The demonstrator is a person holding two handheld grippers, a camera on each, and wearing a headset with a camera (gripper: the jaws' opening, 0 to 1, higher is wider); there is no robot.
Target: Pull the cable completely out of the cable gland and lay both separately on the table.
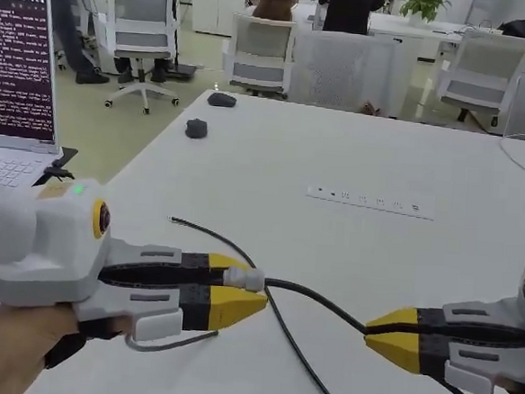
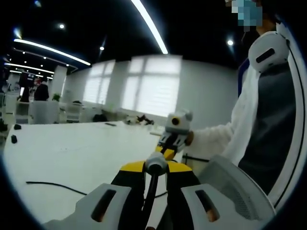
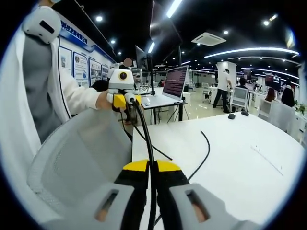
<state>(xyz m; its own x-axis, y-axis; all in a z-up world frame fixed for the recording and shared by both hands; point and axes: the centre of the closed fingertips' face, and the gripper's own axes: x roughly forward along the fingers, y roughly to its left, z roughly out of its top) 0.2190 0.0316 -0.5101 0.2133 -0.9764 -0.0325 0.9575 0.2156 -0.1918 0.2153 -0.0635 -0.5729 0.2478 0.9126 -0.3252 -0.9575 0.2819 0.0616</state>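
My left gripper point(image 1: 258, 291) is at the lower left of the head view, shut on a white cable gland point(image 1: 243, 278) held above the table. A black cable point(image 1: 318, 300) leaves the gland and runs right to my right gripper point(image 1: 367, 333), which is shut on it. In the left gripper view the gland point(image 2: 156, 163) sits between the yellow fingertips, with the cable passing back between the jaws. The right gripper view has the cable point(image 3: 145, 134) rising from its shut jaws to the gland point(image 3: 129, 98) in the other gripper. A loose length of cable point(image 1: 201, 231) lies curved on the table.
An open laptop point(image 1: 17, 99) stands at the table's left edge. Two dark mice point(image 1: 196, 128) point(image 1: 221, 99) lie at the far side, and a flat white strip point(image 1: 366, 202) in the middle. Office chairs point(image 1: 259, 54) and people stand beyond the white table point(image 1: 402, 261).
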